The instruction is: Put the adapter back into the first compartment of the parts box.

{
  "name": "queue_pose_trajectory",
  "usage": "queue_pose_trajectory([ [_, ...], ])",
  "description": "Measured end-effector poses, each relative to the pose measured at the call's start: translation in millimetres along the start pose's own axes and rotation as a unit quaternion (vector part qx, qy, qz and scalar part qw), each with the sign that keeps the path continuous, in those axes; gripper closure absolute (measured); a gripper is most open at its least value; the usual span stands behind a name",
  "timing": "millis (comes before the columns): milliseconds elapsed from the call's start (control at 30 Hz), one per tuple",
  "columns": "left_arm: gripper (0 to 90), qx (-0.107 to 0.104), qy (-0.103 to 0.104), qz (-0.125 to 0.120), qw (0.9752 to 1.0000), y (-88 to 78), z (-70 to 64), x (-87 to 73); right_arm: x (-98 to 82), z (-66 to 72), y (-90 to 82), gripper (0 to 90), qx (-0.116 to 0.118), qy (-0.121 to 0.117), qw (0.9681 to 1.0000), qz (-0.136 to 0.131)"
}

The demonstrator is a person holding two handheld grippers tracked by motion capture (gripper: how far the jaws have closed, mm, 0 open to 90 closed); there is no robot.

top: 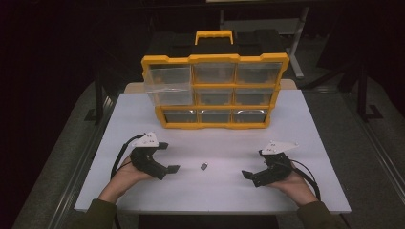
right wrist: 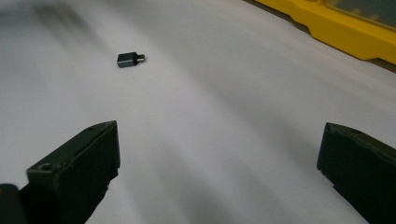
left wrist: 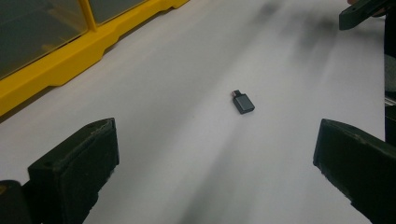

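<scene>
1. Adapter: small, dark, lying flat near desk front edge, about mid-width, between both grippers, touching neither.
2. Left gripper: jaws spread wide, empty, resting near front-left corner.
3. Right gripper: jaws spread wide, empty, near front-right corner.
4. Yellow drawer organizer: upright at back edge, one top-left drawer pulled out.
5. Progress: likely at start; nothing gripped yet, pickup and stowing probably all left.

White table: yellow drawer organizer at far edge; small dark adapter, possibly USB, near the front edge, centre.
</scene>
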State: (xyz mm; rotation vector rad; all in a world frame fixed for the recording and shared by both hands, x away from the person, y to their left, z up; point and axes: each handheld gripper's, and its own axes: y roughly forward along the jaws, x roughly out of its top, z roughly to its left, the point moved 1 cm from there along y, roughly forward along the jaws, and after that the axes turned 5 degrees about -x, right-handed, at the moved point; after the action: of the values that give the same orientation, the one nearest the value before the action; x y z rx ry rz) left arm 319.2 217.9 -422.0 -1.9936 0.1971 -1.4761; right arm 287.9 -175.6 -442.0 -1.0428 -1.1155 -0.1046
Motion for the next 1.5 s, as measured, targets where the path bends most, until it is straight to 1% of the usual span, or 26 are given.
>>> queue_pose_trajectory([
  [367, 0.0, -0.002, 0.003, 0.000, 1.0000, 3.0, -0.7, 7.3, 0.4, 0.0, -0.2, 0.0, 0.001, 0.000, 1.0000, -0.001],
  [433, 1.5, -0.003, 0.003, -0.003, 1.0000, 3.2, -0.8, 8.5, 0.5, -0.1, 0.0, 0.0, 0.001, 0.001, 1.0000, -0.002],
  [633, 1.5, -0.004, 0.004, -0.005, 1.0000, 5.2, -1.4, 13.4, 0.8, -0.1, 0.7, 0.0, 0.003, 0.000, 1.0000, -0.002],
  [1100, 1.7, -0.011, 0.006, -0.002, 0.9999, 15.5, -2.4, 24.4, 1.0, 0.6, 1.1, 0.0, 0.007, 0.001, 1.0000, -0.002],
  [1400, 3.0, -0.016, 0.013, 0.002, 0.9998, 23.0, -4.0, 31.3, 0.9, 0.5, 1.2, 0.0, 0.007, 0.002, 1.0000, 0.000],
  [1500, 3.5, -0.017, 0.012, 0.002, 0.9998, 25.7, -4.6, 33.5, 0.8, 0.5, 1.4, 0.0, 0.008, 0.002, 1.0000, 0.000],
])
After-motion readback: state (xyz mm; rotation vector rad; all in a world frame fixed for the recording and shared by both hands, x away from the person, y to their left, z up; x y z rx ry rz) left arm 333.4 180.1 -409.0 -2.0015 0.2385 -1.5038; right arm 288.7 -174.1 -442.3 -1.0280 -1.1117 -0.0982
